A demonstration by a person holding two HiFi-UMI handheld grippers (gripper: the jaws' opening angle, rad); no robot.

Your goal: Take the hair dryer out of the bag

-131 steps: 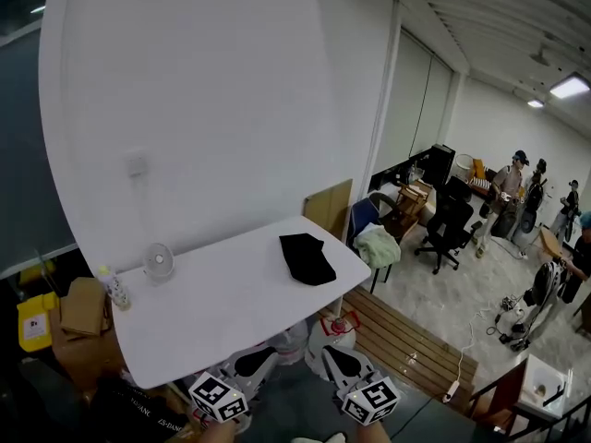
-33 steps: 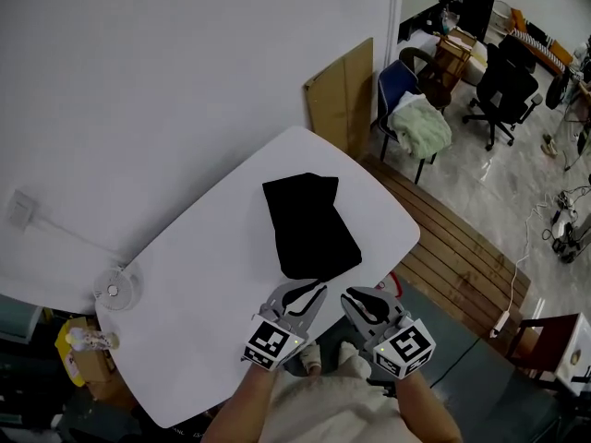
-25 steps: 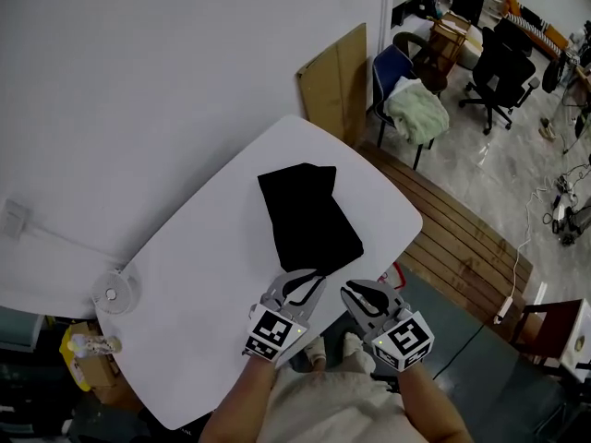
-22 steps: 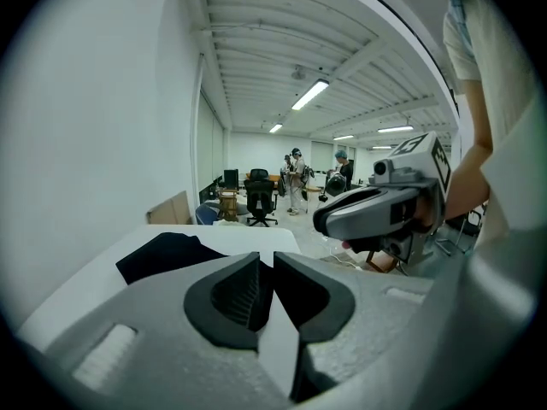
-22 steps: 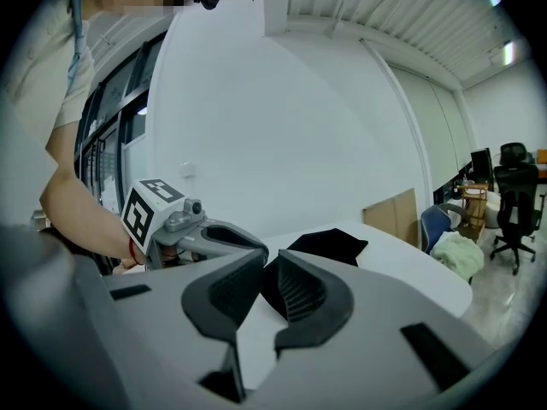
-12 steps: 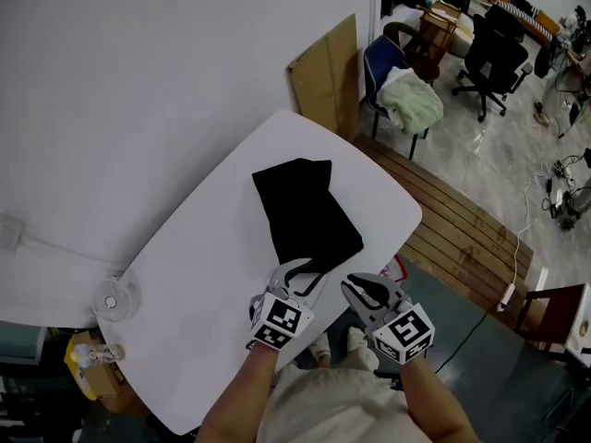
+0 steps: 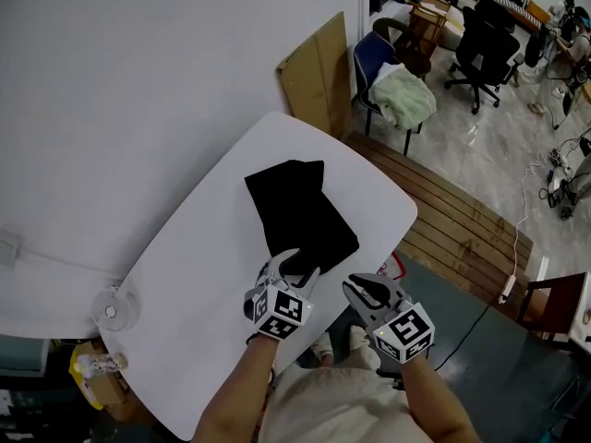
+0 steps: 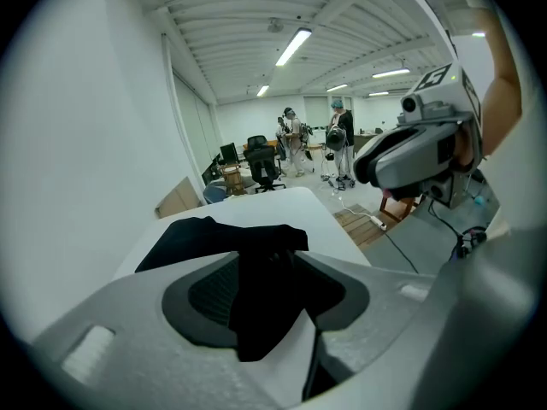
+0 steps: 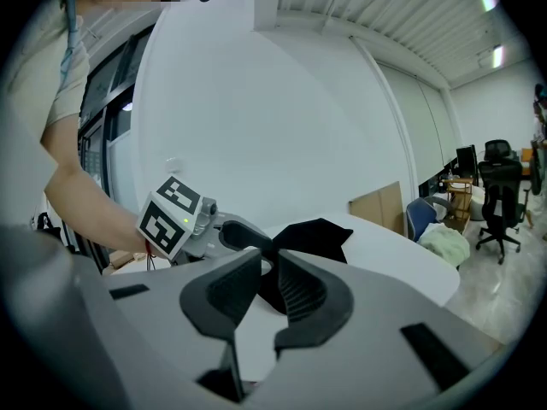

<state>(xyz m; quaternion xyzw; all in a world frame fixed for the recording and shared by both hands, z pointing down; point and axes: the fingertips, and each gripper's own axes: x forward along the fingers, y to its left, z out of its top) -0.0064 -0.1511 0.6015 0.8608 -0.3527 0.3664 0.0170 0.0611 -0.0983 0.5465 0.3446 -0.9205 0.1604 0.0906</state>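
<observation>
"Hair dryer showing anywhere?"

"No. It is presumably inside the black bag (image 7: 297, 212), which lies flat on the white bench (image 7: 185, 312), a little above the centre of the head view. Its near corner points toward the person."

"And the left tool (image 7: 292, 268)?"

"Its jaws stand well apart, straddling that near corner. The left gripper view shows dark fabric between the pads, but they do not look closed on it."

"The right tool (image 7: 367, 290)?"

"It hangs lower right of the bag, past the bench's near edge. Its jaws are only a little apart, and it holds nothing."

"So what could go wrong?"

"If the left tool pinches both layers of cloth at once, the mouth probably stays shut. No view shows where the opening is, so it may be the wrong end altogether."

"Anything else?"

"The bag looks limp and the bench smooth. A pull with only one tool gripping would likely drag the whole bag toward the near edge. If that tips it over, the dryer could slide out and drop to the floor. The right tool would need to open wider before it can pin or reach in."
</observation>
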